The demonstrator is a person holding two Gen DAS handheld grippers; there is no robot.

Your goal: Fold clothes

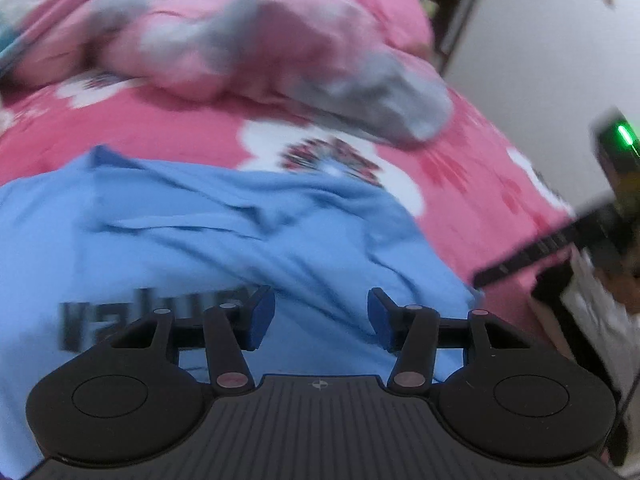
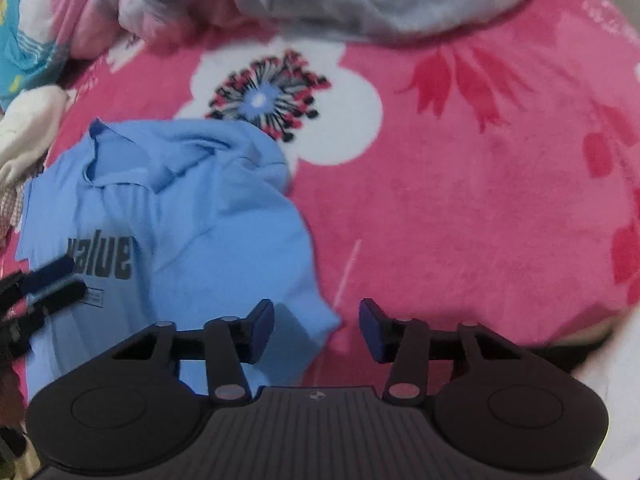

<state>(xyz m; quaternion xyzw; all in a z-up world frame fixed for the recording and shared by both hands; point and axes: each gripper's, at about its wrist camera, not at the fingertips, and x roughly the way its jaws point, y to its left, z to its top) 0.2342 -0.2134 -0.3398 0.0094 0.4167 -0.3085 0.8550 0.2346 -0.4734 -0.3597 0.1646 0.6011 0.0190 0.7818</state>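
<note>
- Left gripper [image 1: 321, 318]: jaws spread wide, nothing between the blue pads [image 1: 262, 316]. It hangs over the blue T-shirt [image 1: 192, 240]; whether the fingers touch the cloth cannot be told.
- Right gripper [image 2: 317, 330]: jaws spread wide, nothing pinched. Its left pad sits over the shirt's near right edge; its right pad sits over bare blanket.
- Blue T-shirt, left wrist view: fills the area directly ahead of and beneath the left gripper, rumpled, with creases running across it. Dark printed lettering [image 1: 132, 320] lies just left of the left finger, partly hidden by it.
- Blue T-shirt [image 2: 192, 216], right wrist view: lies ahead and to the left of the right gripper, collar end farthest away, with the printed word "value" [image 2: 102, 258] reading upside down.
- Pink floral blanket [image 2: 480, 208]: the surface under the shirt, extending ahead and to the right of the right gripper. A large white flower with a dark centre [image 2: 266, 96] lies just beyond the shirt's far edge.
- Heap of pink-and-grey fabric [image 1: 248, 40]: well ahead of the left gripper, beyond the shirt, blurred.
- In the right wrist view the left gripper's fingers enter at far left, over the shirt beside the lettering.
- In the left wrist view the right gripper's body shows at far right, a green light [image 1: 624, 136] lit on it.
</note>
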